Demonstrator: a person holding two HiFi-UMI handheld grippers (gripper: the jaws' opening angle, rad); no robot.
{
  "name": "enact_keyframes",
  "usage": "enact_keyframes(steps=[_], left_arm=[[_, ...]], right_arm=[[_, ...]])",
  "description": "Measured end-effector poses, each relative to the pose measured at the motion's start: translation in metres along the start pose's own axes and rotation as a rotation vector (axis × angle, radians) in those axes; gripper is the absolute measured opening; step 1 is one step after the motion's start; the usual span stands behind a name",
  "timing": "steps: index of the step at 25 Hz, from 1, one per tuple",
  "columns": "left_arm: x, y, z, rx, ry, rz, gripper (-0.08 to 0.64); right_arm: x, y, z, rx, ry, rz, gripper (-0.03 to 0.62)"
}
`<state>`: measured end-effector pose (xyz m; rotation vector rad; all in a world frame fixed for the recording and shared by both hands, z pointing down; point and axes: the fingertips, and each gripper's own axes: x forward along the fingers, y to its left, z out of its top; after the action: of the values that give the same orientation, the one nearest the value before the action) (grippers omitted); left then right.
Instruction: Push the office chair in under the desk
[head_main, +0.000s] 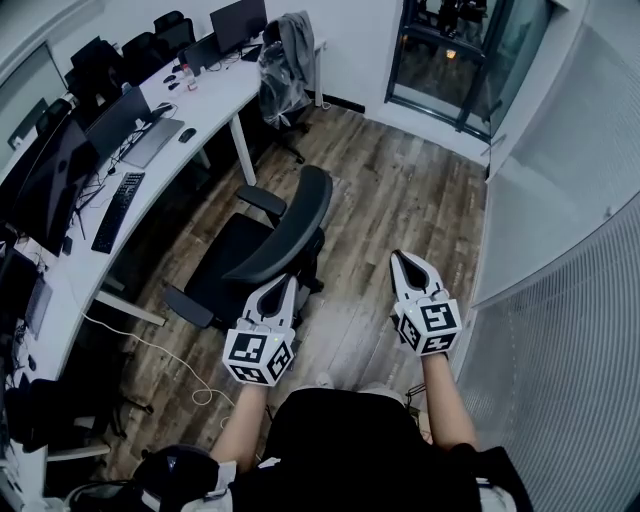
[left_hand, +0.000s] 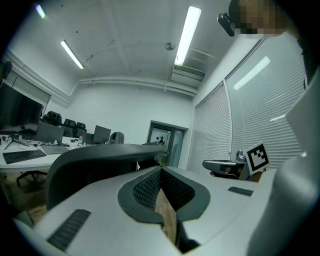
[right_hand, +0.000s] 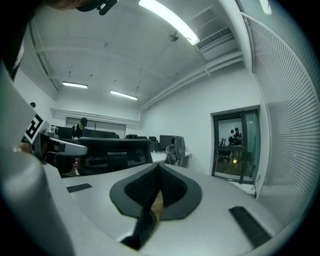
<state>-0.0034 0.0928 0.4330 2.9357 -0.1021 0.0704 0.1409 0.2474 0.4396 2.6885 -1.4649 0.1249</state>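
Note:
A black office chair (head_main: 262, 250) stands on the wood floor, pulled out from the long white desk (head_main: 215, 100), its curved backrest (head_main: 300, 220) turned toward me. My left gripper (head_main: 289, 282) is shut and empty, its tip just behind the backrest's lower edge; whether it touches I cannot tell. The left gripper view has the backrest (left_hand: 100, 161) filling the space right ahead of the shut left gripper (left_hand: 161, 170). My right gripper (head_main: 405, 258) is shut and empty, held to the right of the chair and apart from it. In the right gripper view the chair (right_hand: 115, 147) lies left of the right gripper (right_hand: 159, 166).
Monitors and a keyboard (head_main: 118, 210) sit on the desk. A second chair draped with a grey jacket (head_main: 285, 60) stands at the desk's far end. A white cable (head_main: 170, 350) trails on the floor. A blinds-covered wall (head_main: 570, 320) runs along the right, with a glass door (head_main: 460, 50) ahead.

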Motion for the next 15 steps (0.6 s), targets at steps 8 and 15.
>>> enact_keyframes(steps=[8,15], left_arm=[[0.011,0.007,-0.001,0.027,0.012,0.037,0.014],[0.014,0.019,0.003,0.042,-0.011,0.152,0.012]], right_arm=[[0.027,-0.004,0.003,-0.002,0.000,0.045,0.023],[0.061,-0.004,-0.001,0.005,-0.005,0.155,0.023]])
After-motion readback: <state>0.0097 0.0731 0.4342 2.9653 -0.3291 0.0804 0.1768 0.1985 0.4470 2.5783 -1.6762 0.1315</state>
